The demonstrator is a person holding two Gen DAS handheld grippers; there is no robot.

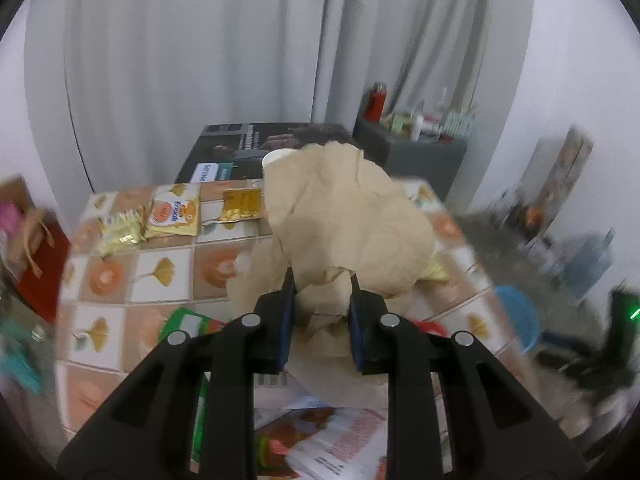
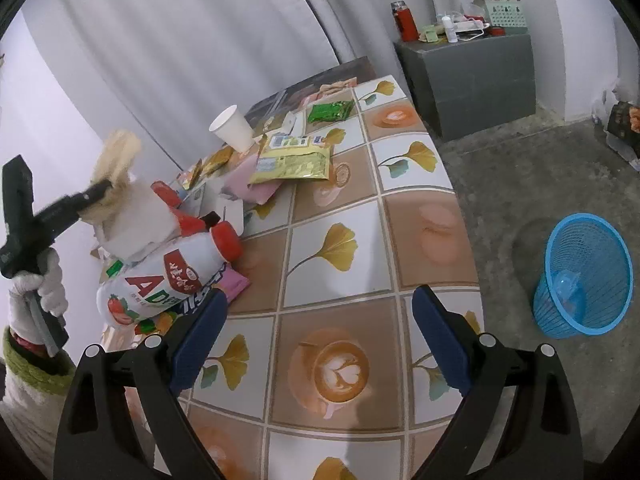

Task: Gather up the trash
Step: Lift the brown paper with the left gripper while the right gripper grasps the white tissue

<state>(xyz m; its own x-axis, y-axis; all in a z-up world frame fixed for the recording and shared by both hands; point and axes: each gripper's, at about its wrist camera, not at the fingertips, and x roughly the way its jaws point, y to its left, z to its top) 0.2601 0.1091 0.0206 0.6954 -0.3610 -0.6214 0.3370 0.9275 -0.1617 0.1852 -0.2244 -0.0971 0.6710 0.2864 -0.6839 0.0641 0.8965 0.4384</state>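
Note:
My left gripper [image 1: 322,284] is shut on a crumpled beige paper [image 1: 348,216], which bulges up in front of the fingers and hides part of the table behind it. In the right wrist view this left gripper [image 2: 100,192] is at the far left, lifted above the table with the blurred beige paper [image 2: 116,156] in it and a gloved hand [image 2: 40,292] on its handle. My right gripper [image 2: 320,294] hangs open over the tiled table [image 2: 340,208], with nothing between its fingers. A blue mesh basket [image 2: 584,280] stands on the floor to the right of the table.
A white bottle with a red cap [image 2: 168,280] lies near my right gripper's left finger. Behind it are a paper cup [image 2: 234,128], a yellow-green packet [image 2: 296,162] and a green packet [image 2: 330,111]. Snack packets [image 1: 176,212] lie at the table's far left. A grey cabinet [image 2: 472,76] stands beyond.

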